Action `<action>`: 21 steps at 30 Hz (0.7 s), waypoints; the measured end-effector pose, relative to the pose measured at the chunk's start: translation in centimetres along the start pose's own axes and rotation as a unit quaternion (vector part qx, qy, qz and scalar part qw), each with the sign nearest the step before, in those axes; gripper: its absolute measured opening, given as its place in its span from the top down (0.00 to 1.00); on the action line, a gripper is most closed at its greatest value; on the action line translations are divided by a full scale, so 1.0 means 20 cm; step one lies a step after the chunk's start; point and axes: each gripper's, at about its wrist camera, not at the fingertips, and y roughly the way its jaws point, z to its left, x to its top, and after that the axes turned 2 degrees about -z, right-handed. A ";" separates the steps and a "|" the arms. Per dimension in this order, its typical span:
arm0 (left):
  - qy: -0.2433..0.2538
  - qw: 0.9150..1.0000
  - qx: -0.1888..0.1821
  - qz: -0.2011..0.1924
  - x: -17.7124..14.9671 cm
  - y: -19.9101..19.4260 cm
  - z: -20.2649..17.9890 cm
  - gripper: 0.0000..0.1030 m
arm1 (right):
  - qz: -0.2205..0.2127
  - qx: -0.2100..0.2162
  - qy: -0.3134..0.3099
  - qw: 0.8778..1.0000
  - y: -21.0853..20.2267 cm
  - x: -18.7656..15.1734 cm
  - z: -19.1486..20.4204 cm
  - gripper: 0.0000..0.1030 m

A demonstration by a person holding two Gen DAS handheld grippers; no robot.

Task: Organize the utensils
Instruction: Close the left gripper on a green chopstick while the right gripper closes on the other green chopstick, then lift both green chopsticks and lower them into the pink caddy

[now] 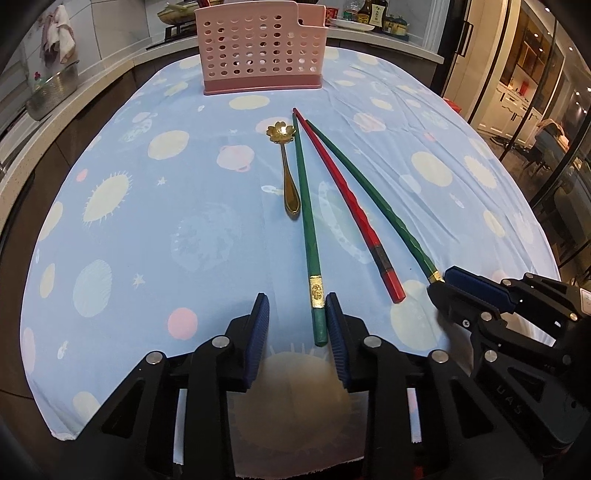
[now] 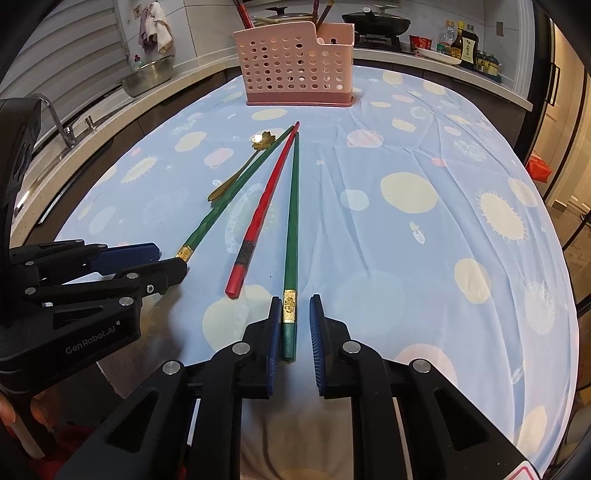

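Observation:
Two green chopsticks, a red chopstick and a gold flower spoon lie on the blue cloth before a pink perforated holder (image 1: 260,48) (image 2: 297,61). My left gripper (image 1: 297,314) is open around the thick end of the left green chopstick (image 1: 306,206) (image 2: 236,192). My right gripper (image 2: 293,325) (image 1: 439,284) is open around the thick end of the right green chopstick (image 2: 291,210) (image 1: 369,199). The red chopstick (image 1: 343,192) (image 2: 264,206) lies between them. The spoon (image 1: 286,166) (image 2: 243,166) lies left of the chopsticks.
The holder holds several utensils at the table's far edge. A counter with a metal colander (image 1: 51,92) (image 2: 147,75), a tap (image 2: 55,118), a pan (image 2: 376,20) and sauce bottles (image 2: 461,44) runs behind the table (image 1: 147,258) (image 2: 424,240).

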 end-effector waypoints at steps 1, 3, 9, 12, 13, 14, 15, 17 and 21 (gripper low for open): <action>0.001 1.000 -0.002 0.000 0.00 0.00 0.00 0.77 | -0.001 0.000 0.001 1.000 0.00 0.00 0.00 0.88; 0.003 1.000 -0.009 0.000 0.00 0.00 -0.01 0.86 | -0.001 0.000 0.002 1.000 0.00 0.00 0.00 0.90; 0.001 0.999 -0.034 0.006 0.00 -0.01 -0.02 0.93 | 0.001 0.006 0.005 1.000 -0.01 0.00 -0.01 0.93; -0.003 0.999 -0.038 0.001 0.01 -0.04 -0.01 0.93 | -0.001 0.013 0.009 1.000 -0.04 0.00 -0.02 0.93; -0.005 0.999 -0.039 -0.003 0.02 -0.06 -0.01 0.93 | -0.003 0.015 0.011 1.000 -0.05 0.01 -0.02 0.93; -0.006 0.999 -0.041 -0.007 0.02 -0.08 0.00 0.93 | -0.007 0.016 0.011 1.000 -0.07 0.01 -0.02 0.93; -0.008 0.999 -0.042 -0.012 0.03 -0.10 0.00 0.92 | -0.012 0.016 0.011 1.000 -0.09 0.02 -0.03 0.93; -0.013 0.999 -0.047 -0.022 0.06 -0.15 0.02 0.92 | -0.023 0.018 0.013 0.999 -0.14 0.05 -0.04 0.93; -0.017 0.998 -0.047 -0.049 0.13 -0.25 0.04 0.92 | -0.055 0.021 0.018 0.998 -0.24 0.15 -0.07 0.93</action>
